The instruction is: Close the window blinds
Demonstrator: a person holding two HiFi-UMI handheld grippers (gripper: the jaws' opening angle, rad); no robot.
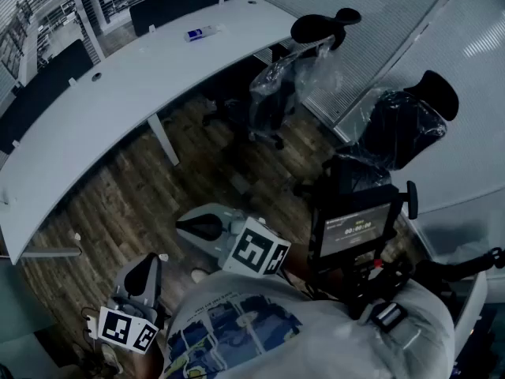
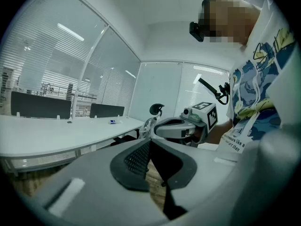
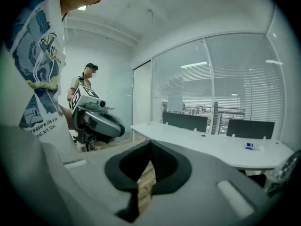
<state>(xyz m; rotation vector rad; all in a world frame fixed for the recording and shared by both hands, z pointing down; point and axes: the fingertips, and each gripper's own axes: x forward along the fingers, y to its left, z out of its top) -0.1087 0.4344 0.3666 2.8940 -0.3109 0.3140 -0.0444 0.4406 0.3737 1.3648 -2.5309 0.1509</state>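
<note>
Slatted window blinds (image 1: 379,14) cover the glass walls at the room's far right, and more blinds (image 2: 42,55) hang behind the glass partition (image 3: 235,84) beyond the desk. My left gripper (image 1: 148,263) is low at the bottom left, close to the person's body, and shut with nothing in it (image 2: 149,144). Just right of it my right gripper (image 1: 183,224) is also shut and holds nothing (image 3: 150,147). Both hover over the wooden floor, well away from any blinds. Each gripper shows in the other's view: the right one (image 2: 176,128), the left one (image 3: 101,121).
A long curved white desk (image 1: 118,85) runs across the left, with a small blue and white item (image 1: 201,32) on it. Two plastic-wrapped office chairs (image 1: 296,69) (image 1: 402,125) stand to the right. A small screen (image 1: 353,229) is mounted on the person's chest.
</note>
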